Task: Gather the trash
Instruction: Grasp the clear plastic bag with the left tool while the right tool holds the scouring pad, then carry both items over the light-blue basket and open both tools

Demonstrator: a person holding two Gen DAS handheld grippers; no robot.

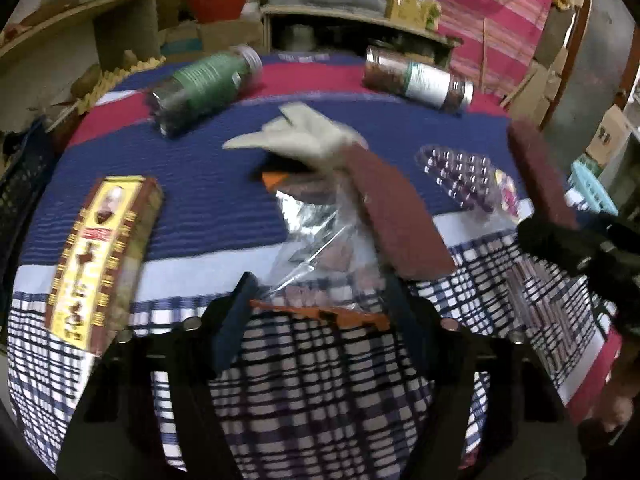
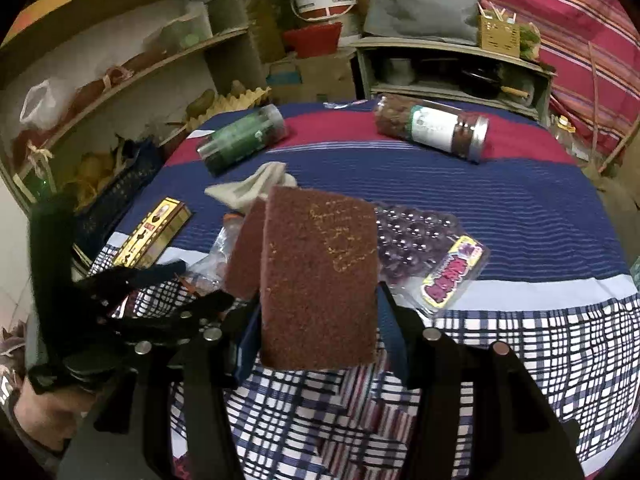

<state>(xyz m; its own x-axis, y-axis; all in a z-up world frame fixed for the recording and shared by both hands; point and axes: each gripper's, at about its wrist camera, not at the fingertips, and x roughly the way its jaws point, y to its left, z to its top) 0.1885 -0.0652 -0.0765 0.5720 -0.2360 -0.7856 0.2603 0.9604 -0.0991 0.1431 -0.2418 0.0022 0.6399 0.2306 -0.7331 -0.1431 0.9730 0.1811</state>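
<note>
Where my left wrist view looks along its blue fingers, my left gripper (image 1: 316, 300) is closed on a crumpled clear plastic wrapper with an orange edge (image 1: 316, 240), lifted over the striped and checked cloth-covered table (image 1: 192, 208); a rectangular maroon scouring pad (image 1: 396, 216) overlaps it, and a yellow-and-brown printed carton (image 1: 100, 256) lies left. In my right wrist view, my right gripper (image 2: 318, 312) clamps a second maroon scouring pad (image 2: 320, 280) upright, above the clear purple blister tray (image 2: 416, 236).
</note>
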